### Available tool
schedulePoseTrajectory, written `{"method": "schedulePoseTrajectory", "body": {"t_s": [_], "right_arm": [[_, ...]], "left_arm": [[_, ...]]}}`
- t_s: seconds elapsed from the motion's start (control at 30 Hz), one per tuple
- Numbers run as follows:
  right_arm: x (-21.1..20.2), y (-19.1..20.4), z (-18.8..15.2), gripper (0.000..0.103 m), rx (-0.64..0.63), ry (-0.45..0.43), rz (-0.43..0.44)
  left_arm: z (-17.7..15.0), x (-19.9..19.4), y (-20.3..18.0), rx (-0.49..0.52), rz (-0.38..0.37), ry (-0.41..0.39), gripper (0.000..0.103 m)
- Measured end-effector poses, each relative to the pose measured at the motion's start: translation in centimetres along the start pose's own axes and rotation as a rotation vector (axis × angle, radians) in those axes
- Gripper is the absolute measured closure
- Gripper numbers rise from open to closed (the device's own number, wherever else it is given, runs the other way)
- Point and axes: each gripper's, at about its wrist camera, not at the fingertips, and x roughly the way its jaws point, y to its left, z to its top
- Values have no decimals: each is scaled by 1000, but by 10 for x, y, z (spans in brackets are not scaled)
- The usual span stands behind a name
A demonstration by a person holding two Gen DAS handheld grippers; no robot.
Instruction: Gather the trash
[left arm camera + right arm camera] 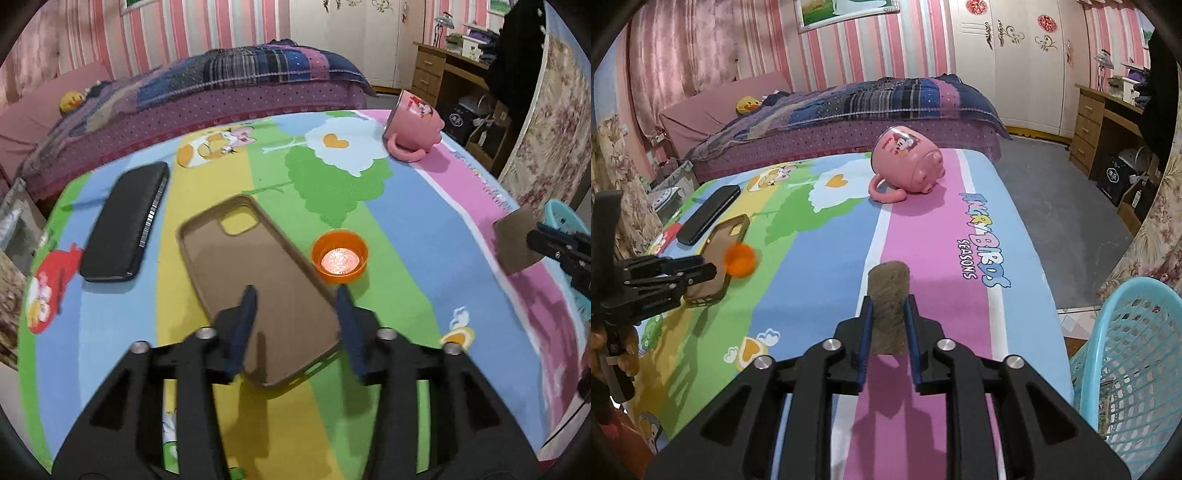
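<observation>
My right gripper (889, 301) is shut on a flat brown scrap of cardboard (889, 295), which stands upright between the blue pads above the pink stripe of the sheet. In the left wrist view the same scrap (515, 242) hangs from the right gripper (535, 240) at the table's right edge. My left gripper (296, 293) is open over a brown phone case (258, 288), with nothing pressed between its fingers. An orange cap (339, 260) sits beside the case, just past the right fingertip. In the right wrist view the orange cap (740, 260) looks blurred in front of the left gripper (709, 273).
A black phone (125, 225) lies left of the case. A pink mug (413, 125) lies on its side at the far right of the cartoon sheet (406, 229). A turquoise mesh basket (1126, 350) stands off the right edge. A bed and a desk are behind.
</observation>
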Motion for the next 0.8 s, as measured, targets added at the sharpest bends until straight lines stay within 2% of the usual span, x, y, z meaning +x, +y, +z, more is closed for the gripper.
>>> {"method": "schedulePoseTrajectory", "body": {"t_s": [0.07,0.17,0.23,0.27,0.3,0.53,0.57,0.67,0.77,0.8], "right_arm": [[0,-1,0,76,5,0,2],[1,-2,1,76,11,-12,8],[0,-1,2,78,7,-25,7],[-3,0,3,85,5,-36,8],[-4,-1,3,86,4,-40,9],[-23,-16,7,86,39,-85,7],[-25,-19,7,86,47,-88,9],[-29,-27,7,86,66,-97,10],[-31,-33,7,86,82,-98,11],[-29,-35,6,86,85,-86,18]], "left_arm": [[1,-5,1,4,20,-17,48],[4,-10,3,-33,5,-40,38],[8,-10,-5,-18,39,-57,37],[10,-9,-10,-13,43,-66,37],[12,-7,-13,-13,41,-70,37],[29,17,-40,28,41,-50,37],[29,23,-41,21,28,-33,38],[25,35,-45,35,10,2,52],[18,36,-55,103,47,-2,56],[17,36,-56,109,48,2,62]]}}
